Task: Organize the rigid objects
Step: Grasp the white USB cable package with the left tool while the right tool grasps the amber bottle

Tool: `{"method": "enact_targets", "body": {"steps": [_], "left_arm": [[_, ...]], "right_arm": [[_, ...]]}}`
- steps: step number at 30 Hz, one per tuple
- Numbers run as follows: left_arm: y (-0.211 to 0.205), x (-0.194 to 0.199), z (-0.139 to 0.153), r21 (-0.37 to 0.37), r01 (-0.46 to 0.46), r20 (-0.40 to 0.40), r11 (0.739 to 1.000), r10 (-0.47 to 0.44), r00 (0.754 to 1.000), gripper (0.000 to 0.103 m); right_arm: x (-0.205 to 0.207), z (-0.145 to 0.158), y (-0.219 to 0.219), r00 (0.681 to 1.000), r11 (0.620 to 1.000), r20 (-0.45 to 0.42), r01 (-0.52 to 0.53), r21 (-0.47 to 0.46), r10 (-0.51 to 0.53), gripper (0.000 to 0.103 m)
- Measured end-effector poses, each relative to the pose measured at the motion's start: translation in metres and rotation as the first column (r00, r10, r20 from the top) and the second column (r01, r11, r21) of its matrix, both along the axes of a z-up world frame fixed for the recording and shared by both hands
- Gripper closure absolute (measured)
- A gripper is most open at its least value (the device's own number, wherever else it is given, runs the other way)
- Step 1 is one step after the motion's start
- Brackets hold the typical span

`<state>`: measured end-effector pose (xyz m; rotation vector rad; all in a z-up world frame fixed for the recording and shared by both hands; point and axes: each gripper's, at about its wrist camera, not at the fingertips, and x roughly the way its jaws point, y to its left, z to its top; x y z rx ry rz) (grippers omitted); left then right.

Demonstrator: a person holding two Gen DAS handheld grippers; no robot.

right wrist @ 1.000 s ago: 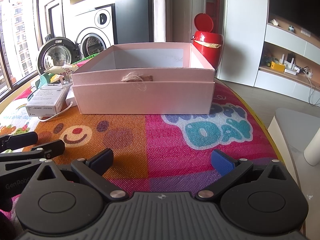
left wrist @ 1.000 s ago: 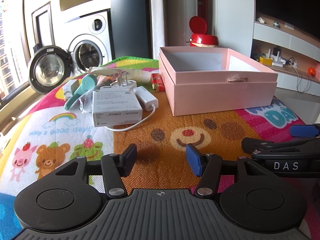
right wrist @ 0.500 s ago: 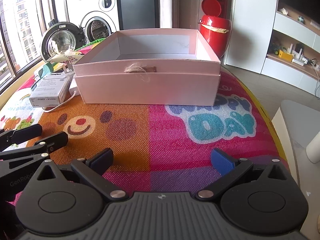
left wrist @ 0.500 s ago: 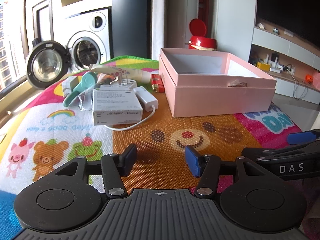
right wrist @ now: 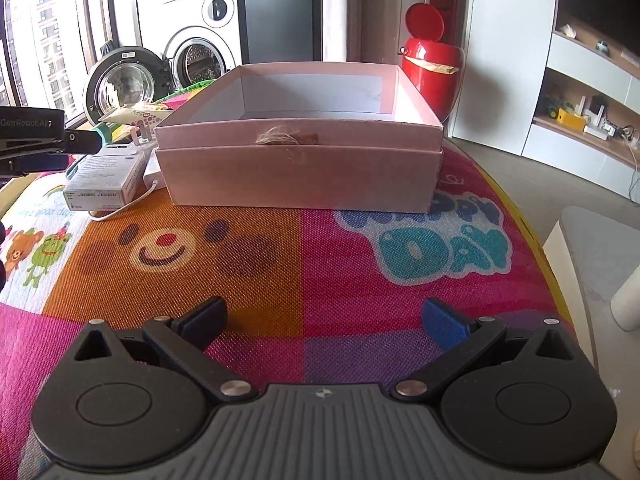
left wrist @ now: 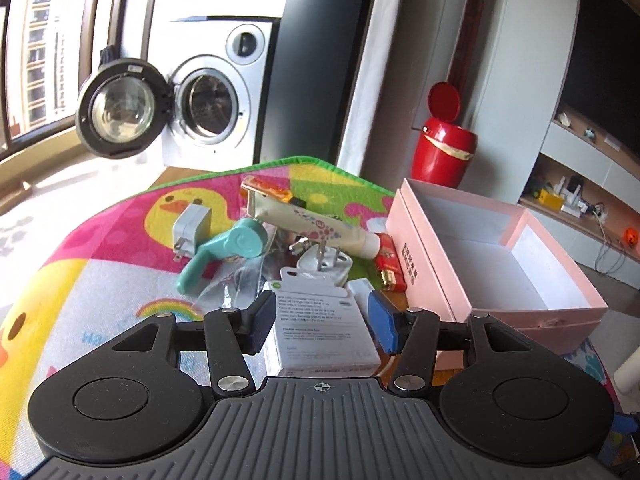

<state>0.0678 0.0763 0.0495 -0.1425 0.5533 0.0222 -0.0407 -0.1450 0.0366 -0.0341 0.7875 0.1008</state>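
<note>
— What does the left wrist view give you that the right one doesn't?

— The whole clutter. The left gripper (left wrist: 320,322) hangs with its jaws apart, one on each side of the flat white printed carton (left wrist: 320,328), not pressing it as far as I can see. Beyond it lie a white round plug adapter (left wrist: 325,266), a teal plastic handled gadget (left wrist: 228,250), a white square wall charger (left wrist: 191,229), a cream squeeze tube with a coloured pattern (left wrist: 310,222) and a small red lighter (left wrist: 389,263) (that one sits just beside the box wall). Crumpled clear wrap (left wrist: 236,284) lies between the gadget and the carton.

— And the right view?

— The right gripper (right wrist: 324,322) is spread wide over the colourful cartoon play mat (right wrist: 304,264), holding nothing. Ahead stands the open pink cardboard box (right wrist: 300,176), empty inside, with a scrap of twine on its near rim. The box hides most of the clutter; only the carton, a white cable (right wrist: 120,210) and the tube's end show to its left.

— What's behind?

— A white washing machine with its round door swung open (left wrist: 216,108), and a red lidded bin (right wrist: 432,68).
</note>
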Motion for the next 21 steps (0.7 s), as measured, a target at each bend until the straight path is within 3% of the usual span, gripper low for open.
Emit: {"method": "enact_targets", "body": {"steps": [3, 6, 11, 16, 21], "left_arm": [[-0.014, 0.009, -0.008, 0.081, 0.038, -0.004, 0.996, -0.038, 0.999, 0.047], [-0.033, 0.008, -0.019, 0.217, 0.064, 0.022, 0.974, -0.07, 0.997, 0.046], [-0.038, 0.004, -0.028, 0.291, 0.077, 0.033, 0.954, -0.09, 0.995, 0.046], [-0.024, -0.002, -0.027, 0.297, 0.045, 0.049, 0.954, -0.062, 0.997, 0.046], [-0.01, -0.004, -0.026, 0.22, 0.059, 0.031, 0.974, -0.068, 0.997, 0.046]], "right_arm": [[0.0, 0.0, 0.0, 1.0, 1.0, 0.0, 0.001, -0.001, -0.001, 0.0], [0.0, 0.0, 0.001, 1.0, 1.0, 0.001, 0.002, -0.001, -0.002, 0.0], [-0.001, 0.0, 0.001, 1.0, 1.0, 0.001, 0.002, -0.002, -0.002, 0.0], [-0.001, 0.0, 0.001, 1.0, 1.0, 0.001, 0.002, -0.002, -0.002, 0.0], [-0.001, 0.0, 0.001, 1.0, 1.0, 0.001, 0.002, -0.002, -0.002, 0.0]]}}
